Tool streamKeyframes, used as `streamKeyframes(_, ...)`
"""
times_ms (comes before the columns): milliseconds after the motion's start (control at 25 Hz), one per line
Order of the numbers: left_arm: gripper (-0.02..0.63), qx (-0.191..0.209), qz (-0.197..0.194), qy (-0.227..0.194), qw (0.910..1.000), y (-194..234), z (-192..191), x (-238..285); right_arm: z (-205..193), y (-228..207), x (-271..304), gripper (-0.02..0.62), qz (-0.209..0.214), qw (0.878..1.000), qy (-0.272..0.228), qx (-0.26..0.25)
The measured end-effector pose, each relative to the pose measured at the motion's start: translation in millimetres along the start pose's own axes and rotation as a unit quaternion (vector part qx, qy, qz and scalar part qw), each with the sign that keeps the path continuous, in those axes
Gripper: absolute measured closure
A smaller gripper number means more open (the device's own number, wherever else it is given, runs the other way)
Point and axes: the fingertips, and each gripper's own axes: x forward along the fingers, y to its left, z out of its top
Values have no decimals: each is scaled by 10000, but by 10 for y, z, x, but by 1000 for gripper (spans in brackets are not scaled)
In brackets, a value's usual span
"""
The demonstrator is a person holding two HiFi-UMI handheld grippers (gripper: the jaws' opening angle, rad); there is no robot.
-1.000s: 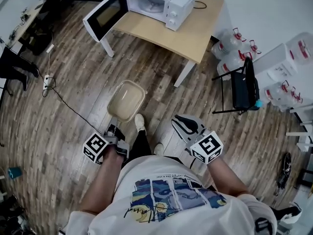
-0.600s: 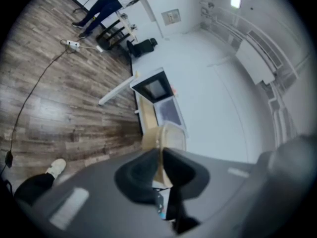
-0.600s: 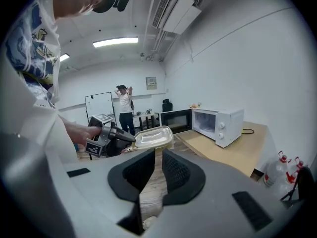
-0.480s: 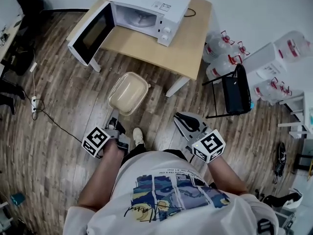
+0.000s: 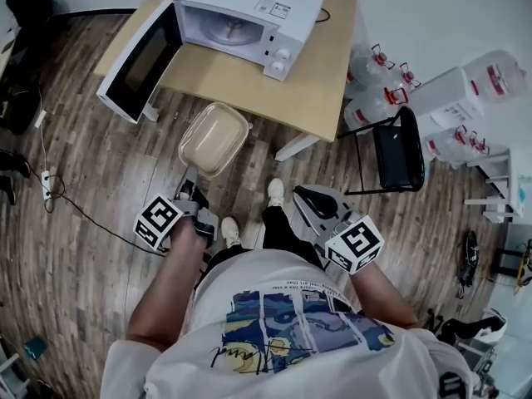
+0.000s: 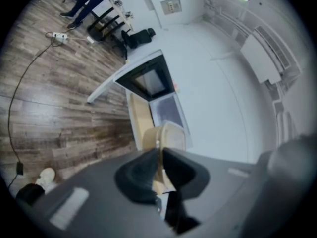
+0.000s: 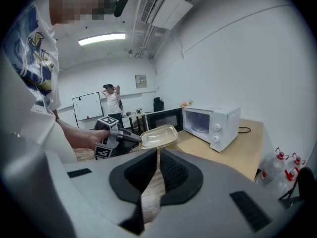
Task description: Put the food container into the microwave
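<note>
A beige lidded food container [image 5: 214, 138] hangs in the air just short of the table's near edge, and my left gripper [image 5: 188, 189] is shut on its near rim. In the left gripper view the container [image 6: 168, 138] stands edge-on between the jaws. The white microwave [image 5: 249, 15] sits on the wooden table [image 5: 291, 77] with its door [image 5: 133, 61] swung wide open to the left; the cavity shows a glass turntable. My right gripper [image 5: 306, 199] is held low at the right, shut with nothing in it. From the right gripper view the container [image 7: 158, 135] and microwave [image 7: 210, 124] are both visible.
A black chair [image 5: 397, 150] stands right of the table, with several water jugs [image 5: 378, 81] and a plastic box [image 5: 453, 98] behind it. A cable [image 5: 87, 210] and power strip [image 5: 46, 181] lie on the wood floor at the left. Another person [image 7: 113, 99] stands far off.
I have stepped closer to the table; the microwave and table look nearer. The container, held in my left gripper, has moved forward toward the table's edge. The right gripper keeps its pose.
</note>
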Motion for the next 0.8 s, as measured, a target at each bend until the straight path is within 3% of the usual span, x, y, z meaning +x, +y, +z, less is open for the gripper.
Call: streamKeyframes(800, 566, -103, 337, -1060, 9937, -679, 512, 1797, 480, -2169, 431, 583, 673, 9973, -208, -190)
